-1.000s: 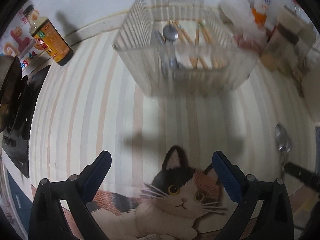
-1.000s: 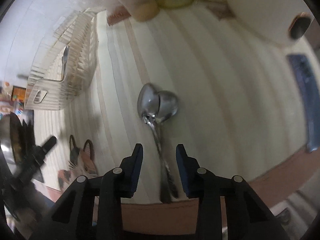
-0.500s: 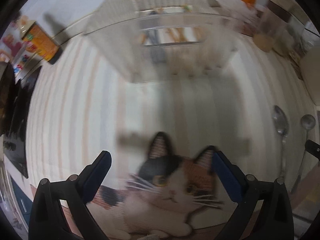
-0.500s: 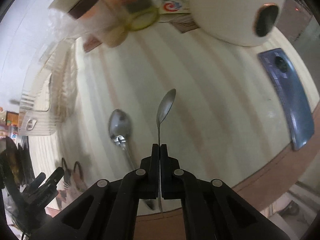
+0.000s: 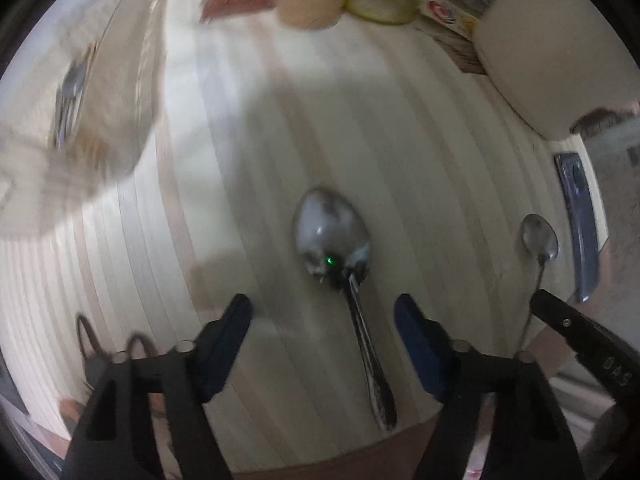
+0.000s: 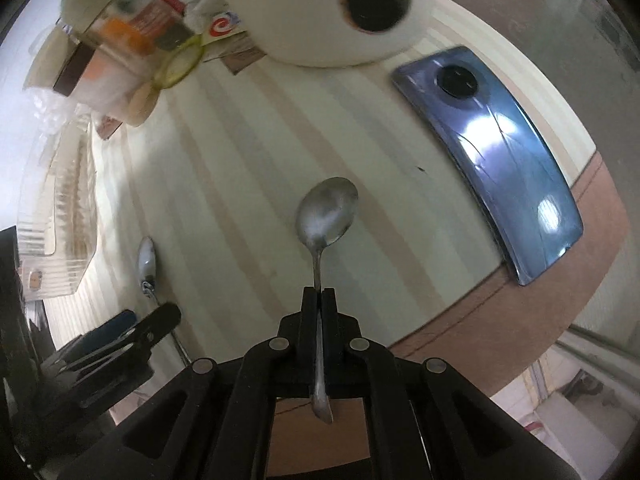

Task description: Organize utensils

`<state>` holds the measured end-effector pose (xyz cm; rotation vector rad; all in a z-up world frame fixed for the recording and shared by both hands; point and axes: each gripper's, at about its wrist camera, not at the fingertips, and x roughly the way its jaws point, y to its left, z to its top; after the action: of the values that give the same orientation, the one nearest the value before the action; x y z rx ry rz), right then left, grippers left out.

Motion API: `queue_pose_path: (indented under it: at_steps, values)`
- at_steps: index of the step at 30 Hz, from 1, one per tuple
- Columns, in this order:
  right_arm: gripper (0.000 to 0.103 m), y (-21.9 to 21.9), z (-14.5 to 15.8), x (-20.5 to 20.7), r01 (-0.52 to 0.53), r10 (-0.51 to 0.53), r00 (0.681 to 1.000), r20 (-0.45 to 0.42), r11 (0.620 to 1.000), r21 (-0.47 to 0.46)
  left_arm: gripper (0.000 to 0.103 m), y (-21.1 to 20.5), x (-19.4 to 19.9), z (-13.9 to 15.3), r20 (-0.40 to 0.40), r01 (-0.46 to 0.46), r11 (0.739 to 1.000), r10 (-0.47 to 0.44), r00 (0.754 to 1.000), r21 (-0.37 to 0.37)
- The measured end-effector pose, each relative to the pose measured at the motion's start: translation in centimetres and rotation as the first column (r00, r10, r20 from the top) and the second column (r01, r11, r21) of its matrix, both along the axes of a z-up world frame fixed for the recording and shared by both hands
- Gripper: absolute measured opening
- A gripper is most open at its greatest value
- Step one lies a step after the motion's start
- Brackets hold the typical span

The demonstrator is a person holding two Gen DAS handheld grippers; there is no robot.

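Observation:
A large metal spoon [image 5: 332, 236] lies on the striped tablecloth with its handle running toward the table's front edge. My left gripper [image 5: 322, 316] points down over that handle, its jaws closing; the handle lies between the blue pads [image 5: 412, 328], untouched. In the right wrist view the same spoon [image 6: 146, 256] shows at the left, beside my left gripper [image 6: 160, 316]. My right gripper [image 6: 319, 294] is shut on the thin handle of a smaller spoon [image 6: 327, 216], bowl pointing away. That small spoon [image 5: 539, 238] and the right gripper's finger [image 5: 560, 320] show at the right of the left view.
A clear slatted basket [image 6: 60, 208] holding utensils stands at the far left, blurred in the left view [image 5: 80, 100]. A blue phone [image 6: 492, 160] lies near the right table edge. A white rounded appliance [image 6: 320, 12] and several jars [image 6: 120, 40] crowd the back.
My left gripper swept from the cat picture over to the large spoon and its jaws narrowed. My right gripper shut on the small spoon and carried it right, away from the large one.

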<state>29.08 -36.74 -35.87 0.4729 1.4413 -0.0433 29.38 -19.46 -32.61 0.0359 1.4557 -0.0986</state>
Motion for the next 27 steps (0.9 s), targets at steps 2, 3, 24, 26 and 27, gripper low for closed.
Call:
queue_pose_path:
  at_steps: [2,3,24,26,27]
  values:
    - [0.003,-0.5,-0.1,0.1,0.012,-0.012,1.000,0.000,1.000,0.021,0.033,-0.4,-0.2,0.3,0.027,0.027,0.999,-0.028,0.999,0.023]
    - [0.003,-0.8,0.0,-0.4,0.010,-0.010,1.000,0.001,1.000,0.021,0.010,-0.3,-0.4,0.5,0.035,0.039,0.999,-0.039,0.999,0.022]
    - [0.012,17.3,0.2,-1.4,-0.505,0.502,0.863,-0.055,0.860,-0.075,0.006,19.2,-11.8,0.6,-0.023,-0.346,0.937,0.345,0.938,-0.053]
    - [0.013,17.9,0.2,-1.3,-0.515,0.511,0.857,-0.065,0.851,-0.103,0.007,19.2,-12.0,0.6,-0.021,-0.346,0.937,0.345,0.938,-0.053]
    - [0.011,18.2,0.2,-1.3,-0.516,0.512,0.856,-0.068,0.848,-0.122,0.007,19.0,-11.8,0.7,-0.017,-0.333,0.942,0.332,0.943,-0.040]
